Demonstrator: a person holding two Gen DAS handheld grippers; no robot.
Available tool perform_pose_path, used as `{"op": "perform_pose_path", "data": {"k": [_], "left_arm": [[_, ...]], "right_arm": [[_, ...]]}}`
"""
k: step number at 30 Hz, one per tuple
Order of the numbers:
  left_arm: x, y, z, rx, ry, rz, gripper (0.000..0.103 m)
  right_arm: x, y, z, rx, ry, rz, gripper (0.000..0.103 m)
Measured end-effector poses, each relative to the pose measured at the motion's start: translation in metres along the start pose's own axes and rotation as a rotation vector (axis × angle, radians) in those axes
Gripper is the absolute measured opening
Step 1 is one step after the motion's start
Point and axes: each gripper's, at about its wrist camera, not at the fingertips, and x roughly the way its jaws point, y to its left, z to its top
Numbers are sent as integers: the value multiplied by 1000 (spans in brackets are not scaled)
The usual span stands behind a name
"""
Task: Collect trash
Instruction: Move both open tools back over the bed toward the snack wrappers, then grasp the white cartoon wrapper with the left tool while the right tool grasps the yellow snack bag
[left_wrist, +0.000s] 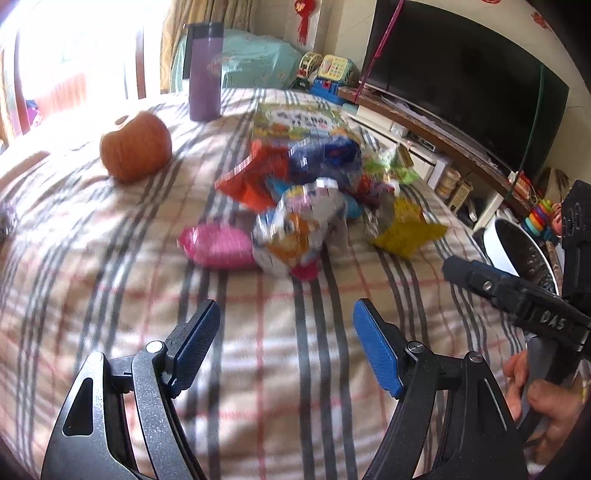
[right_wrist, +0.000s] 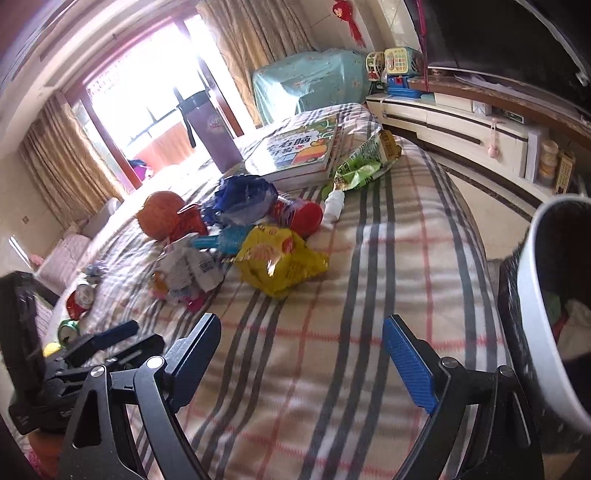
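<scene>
Both hand-held grippers hang over the near part of a bed (right_wrist: 332, 369) spread with a plaid blanket: the left hand-held gripper (left_wrist: 284, 347) and the right hand-held gripper (right_wrist: 301, 363) each stand with jaws wide apart and nothing between them. The trash sits in a heap toward the middle of the bed: a yellow snack bag (right_wrist: 280, 266), a blue wrapper (right_wrist: 245, 197), a white printed bag (left_wrist: 295, 229), a pink packet (left_wrist: 218, 245) and a green bag (right_wrist: 365, 162), all blurred in the left wrist view, so their print cannot be read. A white bin (right_wrist: 539, 306) stands off the bed's right edge, cut off by the frame. An orange pumpkin-shaped thing (left_wrist: 136, 147), a purple flask (left_wrist: 204, 74) and a picture book (right_wrist: 295, 147) lie beyond the heap.
</scene>
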Motion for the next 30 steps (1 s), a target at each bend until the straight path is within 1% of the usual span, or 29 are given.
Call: {"op": "perform_pose_path", "data": {"k": [3, 7, 8, 10, 12, 13, 14, 15, 16, 17, 20, 25, 27, 29, 30], "left_arm": [[5, 4, 14, 1, -20, 7, 77], [14, 7, 26, -5, -25, -3, 77], [17, 8, 28, -9, -26, -7, 76], [22, 9, 30, -14, -23, -13, 76], [28, 9, 32, -14, -17, -28, 65], [31, 8, 32, -9, -6, -44, 48], [34, 6, 32, -3, 7, -63, 39], [34, 5, 32, 0, 8, -71, 39], [33, 3, 31, 7, 3, -69, 37], [32, 0, 30, 19, 1, -65, 35], [28, -5, 25, 32, 5, -65, 32], [15, -8, 14, 9, 10, -81, 31], [6, -10, 9, 0, 1, -94, 30], [-2, -13, 5, -4, -7, -107, 30], [-6, -16, 3, -2, -10, -115, 30]], "right_arm": [[10, 5, 8, -10, 4, 27, 90], [23, 11, 15, -37, 17, 9, 88], [27, 12, 16, -41, 25, 12, 83], [34, 12, 19, -44, 43, 17, 77], [40, 11, 20, -44, 52, 13, 70], [41, 10, 20, -44, 54, 9, 66], [41, 10, 20, -45, 51, 8, 63], [41, 11, 20, -52, 43, 2, 61], [40, 11, 20, -55, 35, -7, 55], [39, 11, 19, -56, 33, -8, 52], [35, 9, 17, -54, 26, 7, 51], [21, 9, 8, -64, 2, 16, 49], [15, 8, 4, -58, -2, 14, 47], [7, 4, -2, -45, -3, 18, 43], [3, 2, -5, -37, -6, 16, 42]]}}
